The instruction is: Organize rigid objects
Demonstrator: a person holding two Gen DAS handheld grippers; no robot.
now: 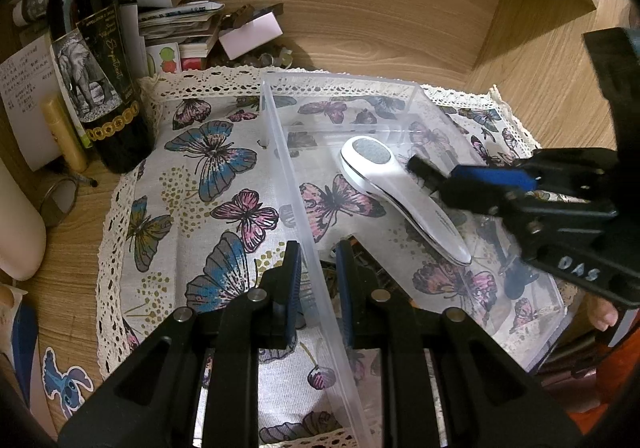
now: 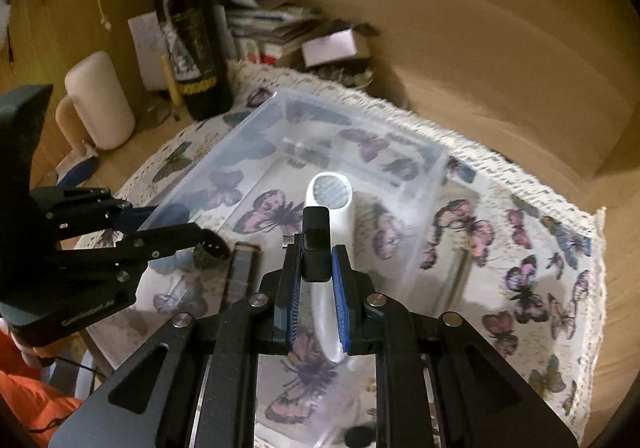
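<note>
in right view, black clip (image 2: 316, 244) perhaps clawed.

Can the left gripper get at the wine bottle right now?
Probably not yet: the left gripper straddles the clear bin's wall. Once it lets go, only open butterfly cloth separates it from the wine bottle.

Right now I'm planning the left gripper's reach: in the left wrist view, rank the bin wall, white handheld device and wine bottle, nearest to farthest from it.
1. Clear bin wall: between the left gripper's fingers.
2. White handheld device: ahead and right, inside the bin.
3. Wine bottle: far left, beyond the butterfly cloth.
</note>
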